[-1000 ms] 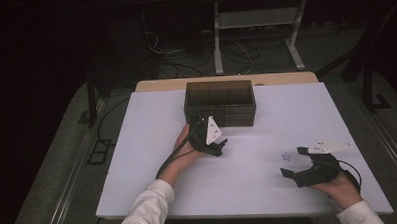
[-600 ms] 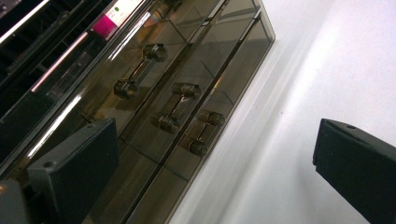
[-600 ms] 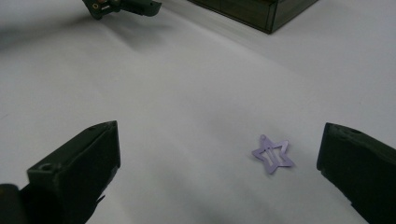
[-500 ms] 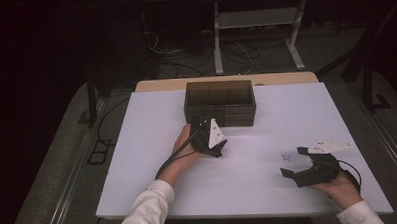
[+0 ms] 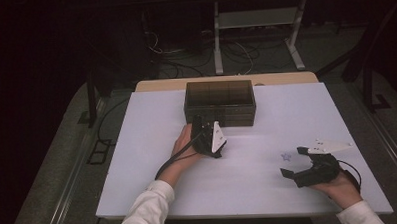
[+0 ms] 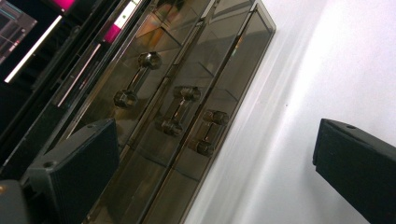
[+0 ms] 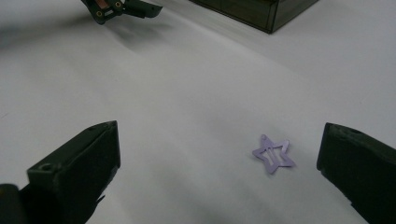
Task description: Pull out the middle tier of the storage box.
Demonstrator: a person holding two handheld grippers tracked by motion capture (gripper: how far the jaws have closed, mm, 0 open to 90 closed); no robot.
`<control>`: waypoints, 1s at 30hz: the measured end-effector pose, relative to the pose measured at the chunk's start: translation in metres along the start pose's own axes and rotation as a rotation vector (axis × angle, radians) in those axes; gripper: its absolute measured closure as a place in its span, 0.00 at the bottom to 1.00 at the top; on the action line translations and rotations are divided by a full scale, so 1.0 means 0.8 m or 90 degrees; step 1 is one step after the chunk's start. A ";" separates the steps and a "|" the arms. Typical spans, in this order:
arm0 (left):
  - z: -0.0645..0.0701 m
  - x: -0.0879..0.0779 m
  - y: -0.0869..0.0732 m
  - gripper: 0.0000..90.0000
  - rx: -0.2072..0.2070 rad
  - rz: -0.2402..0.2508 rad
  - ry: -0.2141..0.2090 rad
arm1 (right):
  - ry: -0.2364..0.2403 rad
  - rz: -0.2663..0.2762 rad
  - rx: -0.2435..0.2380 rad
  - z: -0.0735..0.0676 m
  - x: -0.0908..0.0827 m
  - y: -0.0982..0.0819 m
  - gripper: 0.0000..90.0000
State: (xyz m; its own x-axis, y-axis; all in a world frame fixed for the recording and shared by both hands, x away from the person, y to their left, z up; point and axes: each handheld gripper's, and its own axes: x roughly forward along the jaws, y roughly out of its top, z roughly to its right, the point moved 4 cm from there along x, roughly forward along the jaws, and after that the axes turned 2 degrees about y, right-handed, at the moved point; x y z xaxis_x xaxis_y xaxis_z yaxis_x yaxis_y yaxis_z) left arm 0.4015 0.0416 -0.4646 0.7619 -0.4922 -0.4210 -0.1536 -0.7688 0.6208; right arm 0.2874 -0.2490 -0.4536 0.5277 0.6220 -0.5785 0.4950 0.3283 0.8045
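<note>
A dark smoked-plastic drawer box (image 5: 219, 102) stands at the back middle of the white table (image 5: 138, 159). My left gripper (image 5: 203, 136) is open just in front of the box's left side, tilted over. In the left gripper view the drawer fronts with their bar handles (image 6: 180, 109) lie close ahead between the jaws. A small purple star-shaped hair clip (image 5: 286, 157) lies flat on the table at the right. My right gripper (image 5: 294, 162) is open near the front right, its jaws apart just short of the star clip (image 7: 273, 154).
The table's front edge runs just below both hands. A pale wooden board (image 5: 225, 81) shows behind the box. Beyond the table lie cables on the floor and a white metal frame (image 5: 256, 25). The other hand's gripper (image 7: 122, 8) appears at the top of the right gripper view.
My left gripper has crept slightly right and nearer the drawer box. The right gripper and the star clip have stayed put.
</note>
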 end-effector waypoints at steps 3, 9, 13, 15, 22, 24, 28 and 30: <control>0.001 0.000 0.001 0.00 0.014 -0.001 0.006 | 0.000 0.000 0.000 0.000 0.000 0.000 0.00; 0.002 -0.001 0.001 0.00 0.040 -0.004 0.017 | 0.000 0.000 0.001 0.000 0.000 0.000 0.00; 0.003 -0.001 0.002 0.00 0.054 -0.003 0.026 | 0.000 0.001 0.001 0.000 0.000 0.000 0.00; 0.004 -0.001 0.002 0.00 0.059 -0.002 0.030 | 0.000 0.001 0.001 0.000 0.000 0.000 0.00; 0.005 -0.001 0.003 0.00 0.088 -0.004 0.046 | 0.000 0.001 0.000 0.000 0.000 0.000 0.00; 0.005 -0.002 0.003 0.00 0.097 -0.004 0.051 | 0.000 0.001 0.000 0.000 0.000 0.000 0.00; 0.005 -0.002 0.004 0.01 0.111 -0.003 0.059 | 0.000 0.001 0.000 0.000 0.000 0.000 0.00; 0.006 -0.002 0.004 0.02 0.121 -0.005 0.062 | 0.000 0.001 0.000 0.000 0.000 0.000 0.00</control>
State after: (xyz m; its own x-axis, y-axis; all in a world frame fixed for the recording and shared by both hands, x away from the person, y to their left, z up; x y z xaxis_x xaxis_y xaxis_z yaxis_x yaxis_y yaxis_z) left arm 0.3968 0.0382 -0.4651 0.8199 -0.4503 -0.3536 -0.2556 -0.8405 0.4777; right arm 0.2876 -0.2491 -0.4535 0.5285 0.6224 -0.5773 0.4944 0.3271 0.8053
